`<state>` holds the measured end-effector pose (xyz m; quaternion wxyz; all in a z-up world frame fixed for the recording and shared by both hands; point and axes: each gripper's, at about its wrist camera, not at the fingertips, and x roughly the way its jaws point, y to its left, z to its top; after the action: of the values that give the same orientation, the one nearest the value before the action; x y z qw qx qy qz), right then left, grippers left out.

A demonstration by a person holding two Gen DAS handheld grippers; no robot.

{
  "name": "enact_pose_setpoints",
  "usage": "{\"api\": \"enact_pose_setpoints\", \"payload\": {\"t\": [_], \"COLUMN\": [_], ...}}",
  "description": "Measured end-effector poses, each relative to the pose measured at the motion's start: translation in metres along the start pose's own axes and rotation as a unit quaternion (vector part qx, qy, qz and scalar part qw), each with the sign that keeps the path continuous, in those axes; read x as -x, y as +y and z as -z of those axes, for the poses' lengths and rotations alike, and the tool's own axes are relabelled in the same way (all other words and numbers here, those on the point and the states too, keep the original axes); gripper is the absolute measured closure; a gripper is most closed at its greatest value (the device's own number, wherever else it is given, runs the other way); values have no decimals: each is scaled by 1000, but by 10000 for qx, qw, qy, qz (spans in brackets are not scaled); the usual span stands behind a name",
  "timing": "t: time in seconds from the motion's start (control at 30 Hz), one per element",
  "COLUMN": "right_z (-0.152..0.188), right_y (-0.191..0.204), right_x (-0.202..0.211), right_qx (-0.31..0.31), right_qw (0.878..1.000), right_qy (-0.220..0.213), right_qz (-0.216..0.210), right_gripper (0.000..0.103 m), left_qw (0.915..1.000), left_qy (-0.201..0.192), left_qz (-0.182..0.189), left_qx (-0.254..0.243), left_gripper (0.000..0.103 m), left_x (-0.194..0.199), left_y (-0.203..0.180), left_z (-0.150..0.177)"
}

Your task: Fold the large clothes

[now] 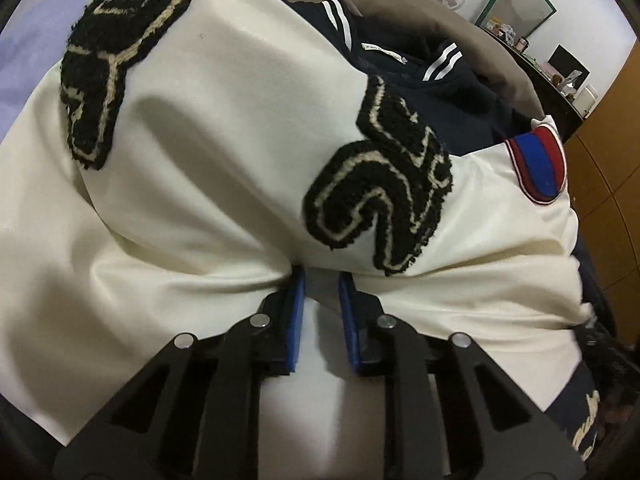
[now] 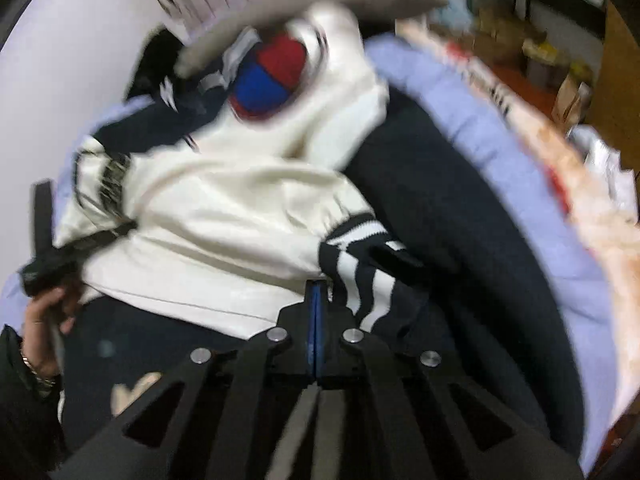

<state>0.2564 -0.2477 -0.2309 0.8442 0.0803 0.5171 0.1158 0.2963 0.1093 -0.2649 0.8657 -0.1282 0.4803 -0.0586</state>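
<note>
Left wrist view: my left claw point(image 1: 321, 280) stands a little open around a bunched cream sleeve point(image 1: 224, 184) of the varsity jacket point(image 1: 460, 92) heaped on the bed point(image 1: 24, 52); I should close fully before lifting.

Right wrist view, blurred: my right claw point(image 2: 318, 286) is pinched tight on the sleeve's edge beside the striped cuff point(image 2: 360, 276); I should carry it across slowly, keeping the fold flat.

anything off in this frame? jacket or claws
No damage visible. The jacket is bunched, cream sleeves heaped over its navy body. Left claw is parted against cream fabric; right claw is shut beside the striped cuff.
</note>
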Motion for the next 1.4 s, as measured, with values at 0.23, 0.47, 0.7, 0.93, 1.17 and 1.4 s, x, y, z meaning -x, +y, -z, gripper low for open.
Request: {"api": "enact_pose_setpoints", "payload": {"t": [0.23,0.47,0.7,0.93,1.17,1.4], "right_z": [-4,55,49,92,154,175], "right_y": [8,1,-13,1,-17,-63], "right_x": [28,54,49,118,176,173], "right_qx": [239,656,-49,205,385,-230], "right_qw": [9994,9965,9992,9985,9984,9985], "right_qy": [239,342,386,74,-47,-131], "right_qz": [65,395,109,-504,-406,-471], "right_gripper": [102,103,103,83,74,66], "left_qw": [10000,9999,9997,9976,9957,9953], "left_qy": [50,8,2,128,83,-214], "left_qz": [57,101,223,677,277,-178], "left_qx": [30,57,112,-118,-882,-930], "left_gripper": [82,83,83,46,45,45], "left_x": [-2,0,2,36,91,152], "left_y": [7,10,14,-4,-37,-60], "left_z": [2,5,8,23,52,105]}}
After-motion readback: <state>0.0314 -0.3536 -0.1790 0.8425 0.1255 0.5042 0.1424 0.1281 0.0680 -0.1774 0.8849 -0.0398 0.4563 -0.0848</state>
